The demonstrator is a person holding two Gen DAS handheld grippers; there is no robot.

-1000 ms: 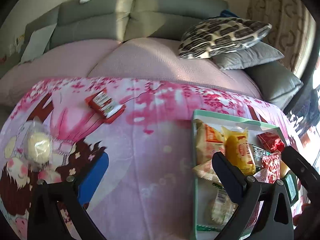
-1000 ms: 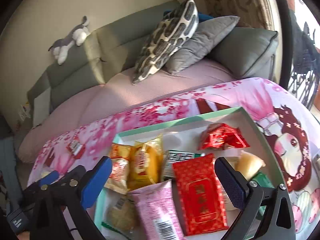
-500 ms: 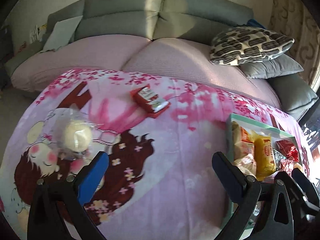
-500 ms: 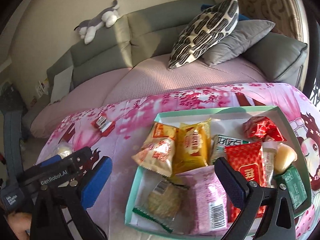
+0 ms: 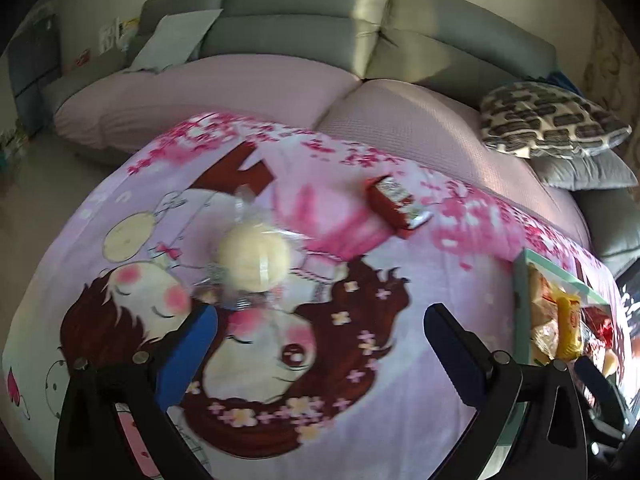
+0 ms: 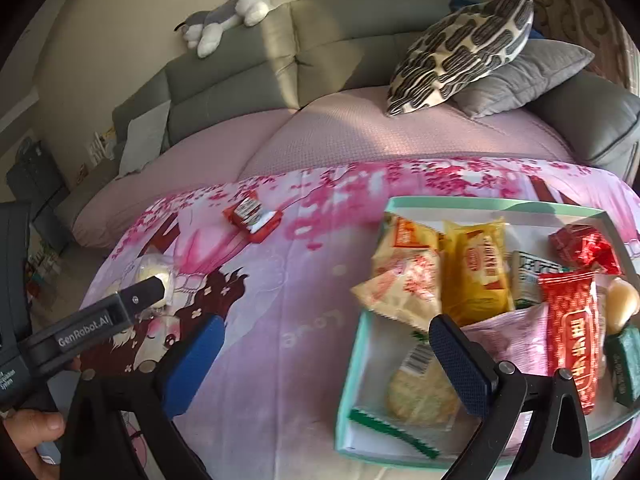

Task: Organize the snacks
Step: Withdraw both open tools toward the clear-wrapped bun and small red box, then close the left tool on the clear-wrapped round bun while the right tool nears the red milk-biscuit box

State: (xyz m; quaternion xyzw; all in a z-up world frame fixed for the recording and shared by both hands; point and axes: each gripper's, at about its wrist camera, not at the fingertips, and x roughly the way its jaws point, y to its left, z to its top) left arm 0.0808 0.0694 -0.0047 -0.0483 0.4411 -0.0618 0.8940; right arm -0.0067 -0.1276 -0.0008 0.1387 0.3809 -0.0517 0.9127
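The left gripper [image 5: 320,344] is hovering, jaws spread and empty, below the round cream bun in clear crinkly plastic [image 5: 254,258] at centre-left; its slick loose wrapper risks slipping free. The right gripper [image 6: 324,352] is gaping empty beside the mint-green cardboard tray [image 6: 360,344].

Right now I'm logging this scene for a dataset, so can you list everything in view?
Round pale bun in clear wrap: one, cream, on the blanket, ahead of the left gripper.
Red rectangular snack box: one, red and white, on the blanket, far side.
Mint green shallow tray: one, on the blanket, holding about ten snack packets: yellow, red, pink, green, clear.
Pink cartoon-print blanket: one, under everything.
Grey sofa: one, behind.
Patterned cushion: one, cream and black, on a plain grey cushion.
Plush toy: one, grey and white, on the sofa back.
Left gripper: open, empty.
Right gripper: open, empty.
Hand: one, bottom left of the right wrist view.
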